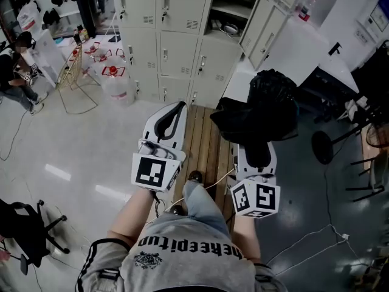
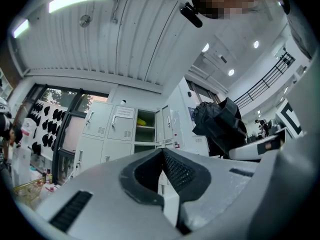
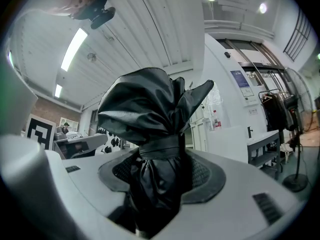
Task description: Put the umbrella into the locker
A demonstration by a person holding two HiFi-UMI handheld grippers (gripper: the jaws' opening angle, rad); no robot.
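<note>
A folded black umbrella [image 1: 261, 111] is held up in front of me, strapped round its middle, with loose fabric bunched at the top. My right gripper [image 1: 258, 156] is shut on its lower part; in the right gripper view the umbrella [image 3: 155, 149] fills the space between the jaws. My left gripper [image 1: 171, 121] is shut and holds nothing, pads pressed together [image 2: 162, 176]. Grey lockers [image 1: 176, 38] stand ahead. One locker [image 1: 230, 14] has its door open and shows shelves, also seen as the open locker [image 2: 145, 129] in the left gripper view.
A wooden platform [image 1: 206, 142] runs under me to the lockers. Large water bottles [image 1: 115, 78] and a wire rack stand at the left. A white table [image 1: 304, 47] and black stools [image 1: 331, 142] lie to the right. A person [image 1: 15, 72] sits far left.
</note>
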